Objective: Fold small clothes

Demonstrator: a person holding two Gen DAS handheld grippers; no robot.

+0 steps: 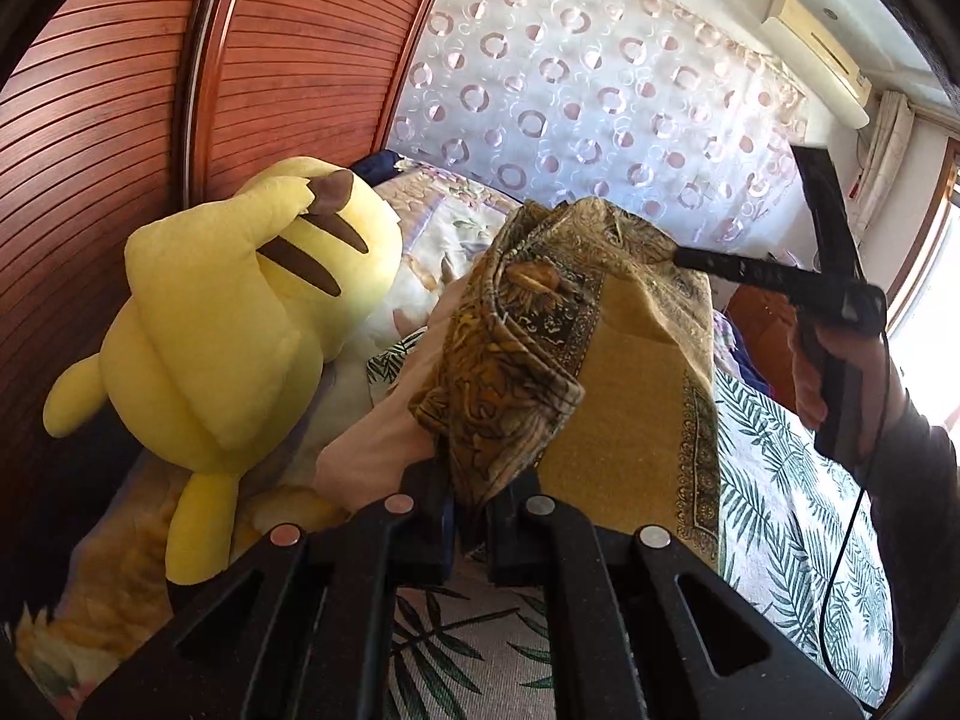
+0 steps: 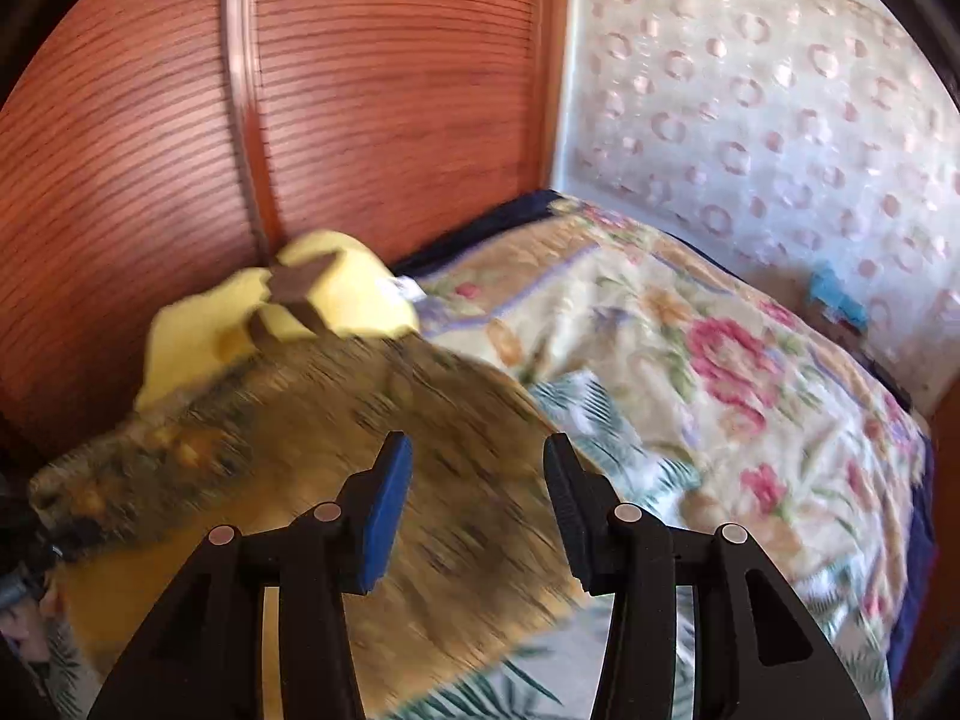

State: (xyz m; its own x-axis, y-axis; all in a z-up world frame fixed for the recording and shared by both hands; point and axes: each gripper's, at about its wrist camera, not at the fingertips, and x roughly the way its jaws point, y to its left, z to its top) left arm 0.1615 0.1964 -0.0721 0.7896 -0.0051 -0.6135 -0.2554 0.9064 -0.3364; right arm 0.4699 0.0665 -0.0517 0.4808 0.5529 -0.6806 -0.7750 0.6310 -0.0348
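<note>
A mustard-yellow cloth with a dark paisley border (image 1: 600,372) hangs bunched above the bed. My left gripper (image 1: 468,516) is shut on its lower bunched edge. My right gripper (image 2: 477,510) is open and empty, its fingers apart just over the blurred cloth (image 2: 336,456). In the left wrist view the right gripper (image 1: 681,255) shows at the cloth's upper right corner, its fingertips (image 1: 708,259) at the fabric's edge. A pink garment (image 1: 384,432) lies under the cloth.
A yellow plush toy (image 1: 240,324) lies at the left against the wooden slatted wardrobe (image 1: 150,90). The bed has a leaf-print sheet (image 1: 792,510) and a floral quilt (image 2: 720,372). A patterned curtain (image 1: 570,90) hangs behind.
</note>
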